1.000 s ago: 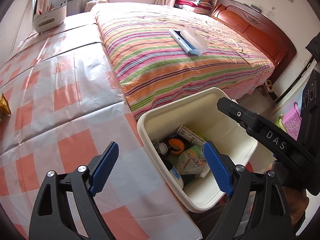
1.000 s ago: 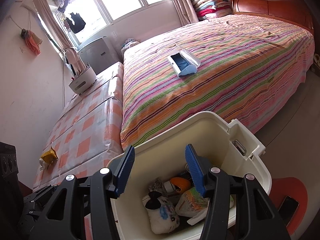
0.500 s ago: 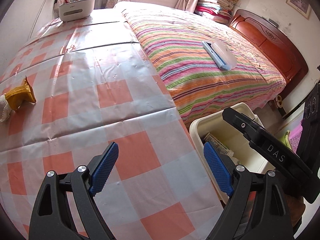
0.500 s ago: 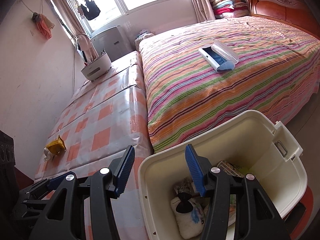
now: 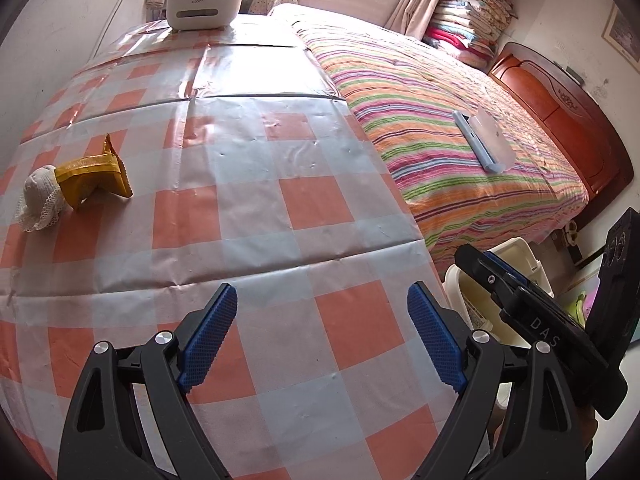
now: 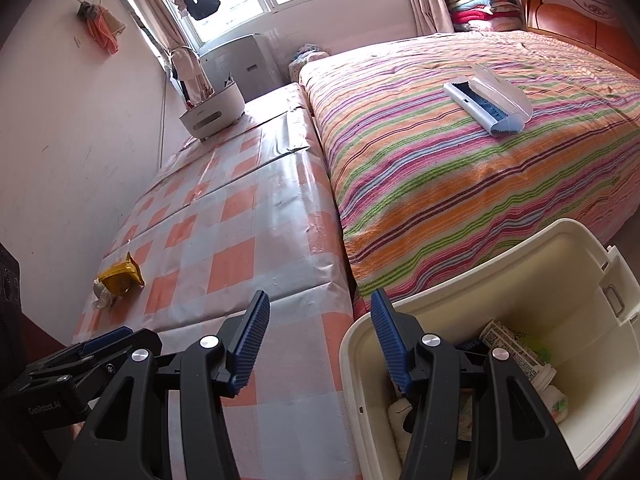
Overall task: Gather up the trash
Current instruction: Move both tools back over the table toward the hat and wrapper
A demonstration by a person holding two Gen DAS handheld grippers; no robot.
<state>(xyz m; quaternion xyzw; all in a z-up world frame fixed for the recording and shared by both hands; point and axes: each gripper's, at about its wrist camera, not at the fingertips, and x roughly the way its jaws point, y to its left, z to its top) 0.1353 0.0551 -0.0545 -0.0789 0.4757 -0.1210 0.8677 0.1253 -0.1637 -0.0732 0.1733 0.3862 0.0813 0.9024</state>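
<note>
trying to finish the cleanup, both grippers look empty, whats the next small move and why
Probably carry the left gripper forward and left toward the yellow wrapper lying against a white lacy wad on the checked cloth. Its fingers stand wide with nothing between them, and that pile looks like the only trash outside the cream bin.

Checkered table (image 5: 280,220), yellow wrapper (image 5: 90,178), white organizer (image 5: 204,4)

Two wrist fisheyes, tilted down, close over the checkered bench (image 5: 248,208).
Left over the bench, right at its edge; both share bed (image 6: 460,168) and bin (image 6: 560,280).
</note>
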